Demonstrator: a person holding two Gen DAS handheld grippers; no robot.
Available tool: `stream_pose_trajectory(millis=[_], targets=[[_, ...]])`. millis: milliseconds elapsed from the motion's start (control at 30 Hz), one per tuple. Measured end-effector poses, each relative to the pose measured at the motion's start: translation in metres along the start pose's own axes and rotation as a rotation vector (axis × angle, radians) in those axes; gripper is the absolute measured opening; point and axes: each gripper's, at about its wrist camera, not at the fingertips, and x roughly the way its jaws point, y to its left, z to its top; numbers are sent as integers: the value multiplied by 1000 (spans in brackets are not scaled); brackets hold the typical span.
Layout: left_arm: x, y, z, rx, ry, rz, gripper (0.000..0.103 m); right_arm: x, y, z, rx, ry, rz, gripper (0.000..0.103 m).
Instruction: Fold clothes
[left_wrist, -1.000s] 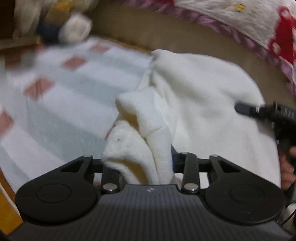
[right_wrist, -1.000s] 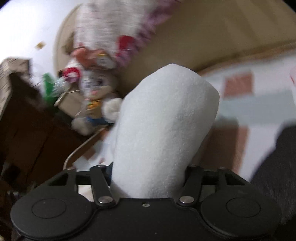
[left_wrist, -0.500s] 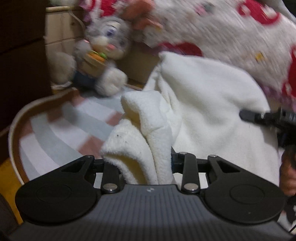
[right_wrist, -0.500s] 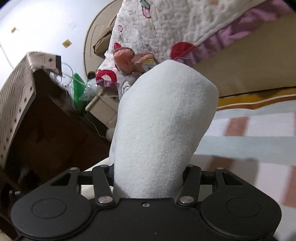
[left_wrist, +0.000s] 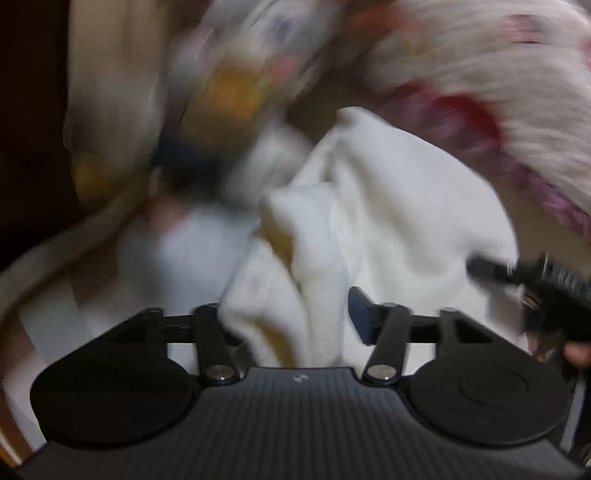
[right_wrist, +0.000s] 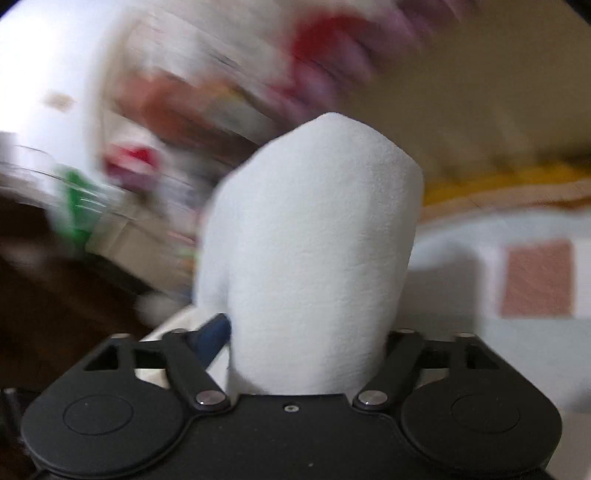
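A white fleece garment (left_wrist: 399, 206) hangs in the air between both grippers. My left gripper (left_wrist: 288, 314) is shut on a bunched fold of it, which fills the space between the fingers. In the left wrist view the right gripper (left_wrist: 491, 271) shows at the far right edge, with part of a hand below it. My right gripper (right_wrist: 310, 332) is shut on another thick fold of the white fleece garment (right_wrist: 314, 243), which stands up in front of the lens and hides the fingertips.
A white mat with pink squares (right_wrist: 535, 280) lies on the floor. Behind are a quilted bedcover with red patches (left_wrist: 498, 96), a blurred plush toy (left_wrist: 229, 96) and dark wooden furniture (right_wrist: 44, 295). Both views are smeared by motion.
Both grippers keep their hold on the fleece while swinging. The left view has tilted up from the mat toward the toy and quilt; the right view has shifted so the mat shows at right.
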Motion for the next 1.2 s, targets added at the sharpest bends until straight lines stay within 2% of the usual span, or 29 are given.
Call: stream_pose_trajectory(millis=[67, 133, 233, 333, 433, 533, 567, 600, 633, 667, 700, 733, 767, 800, 900, 933, 1000, 1100, 1200], targets=[[28, 20, -14, -110, 35, 51, 55, 6, -30, -7, 138, 45, 26, 83], [41, 32, -30, -173, 54, 52, 57, 5, -54, -16, 255, 76, 86, 83], [41, 43, -44, -212, 27, 23, 65, -6, -53, -31, 164, 106, 127, 81], [45, 53, -49, -286, 19, -6, 71, -10, -41, -50, 36, 167, 139, 83], [46, 59, -52, -348, 17, -25, 80, -10, -29, -70, -23, 239, 169, 83], [46, 62, -55, -403, 14, -39, 79, -8, -13, -95, -63, 332, 200, 87], [46, 62, -54, -406, 14, -40, 74, -5, -9, -101, -70, 370, 202, 87], [46, 57, -51, -375, 17, -34, 66, -5, -4, -107, -86, 377, 186, 87], [45, 52, -47, -337, 14, -27, 52, -8, 0, -109, -99, 352, 191, 85], [42, 45, -43, -284, -3, -18, 38, -11, 4, -109, -108, 320, 207, 74], [40, 38, -38, -234, -21, -7, 36, -15, 7, -109, -116, 288, 224, 63], [37, 32, -34, -195, -37, 12, 33, -20, 3, -107, -60, 256, 288, 60], [35, 31, -32, -165, -42, 28, 33, -24, -7, -105, 54, 225, 387, 56], [33, 29, -31, -135, -48, 44, 33, -26, -11, -106, 83, 220, 407, 55], [28, 24, -28, -44, -64, 93, 27, -25, -13, -109, 49, 238, 362, 55], [26, 23, -26, -14, -69, 109, 26, -23, -8, -115, -22, 257, 305, 55], [23, 20, -24, 47, -80, 142, 27, -23, 5, -129, -200, 288, 178, 64], [13, 12, -25, 151, -107, 183, 28, -39, 19, -143, -345, 274, 108, 70], [4, 5, -30, 231, -123, 268, 35, -55, 27, -159, -518, 290, 82, 71]])
